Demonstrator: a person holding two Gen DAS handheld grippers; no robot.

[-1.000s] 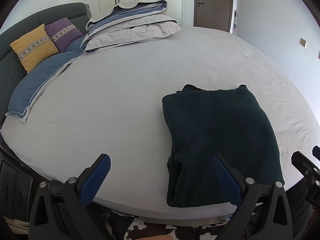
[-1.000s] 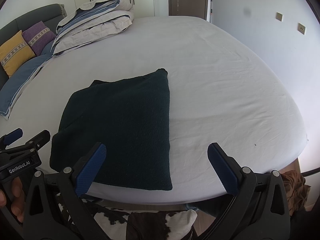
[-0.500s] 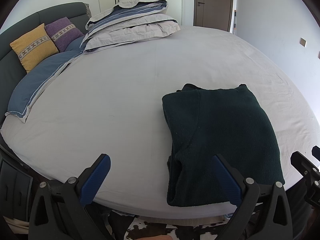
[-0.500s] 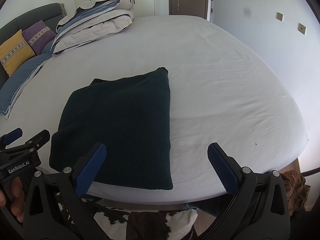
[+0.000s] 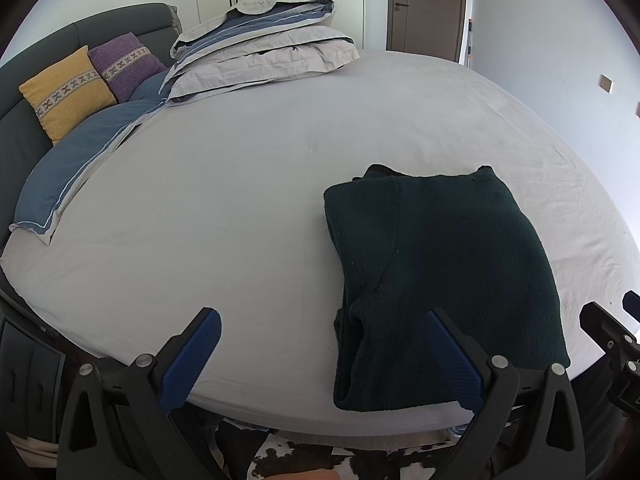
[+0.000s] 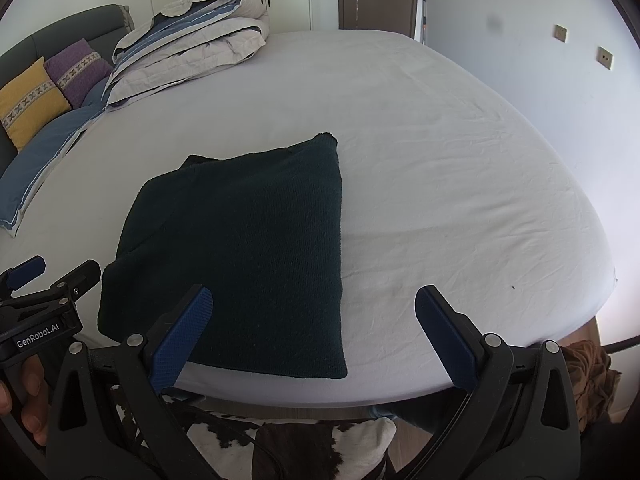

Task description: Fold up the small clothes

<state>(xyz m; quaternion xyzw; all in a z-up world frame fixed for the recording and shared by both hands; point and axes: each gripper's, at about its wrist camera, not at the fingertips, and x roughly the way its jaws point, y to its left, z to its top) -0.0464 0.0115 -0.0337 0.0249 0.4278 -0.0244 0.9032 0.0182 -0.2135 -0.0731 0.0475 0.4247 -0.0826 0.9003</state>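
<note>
A dark green knitted garment (image 5: 440, 272) lies folded into a rectangle near the front edge of the white bed (image 5: 248, 208); it also shows in the right wrist view (image 6: 248, 248). My left gripper (image 5: 320, 356) is open and empty, held just off the bed's front edge, its right finger over the garment's near left corner. My right gripper (image 6: 314, 336) is open and empty, held off the front edge, its left finger over the garment's near edge. The left gripper also shows at the left of the right wrist view (image 6: 48, 288).
Folded grey and blue duvets (image 5: 260, 52) are stacked at the far side of the bed. Yellow (image 5: 66, 90) and purple cushions (image 5: 126, 64) lean on the dark headboard at far left, beside a blue pillow (image 5: 76, 164). A cowhide rug (image 6: 304, 448) lies on the floor below.
</note>
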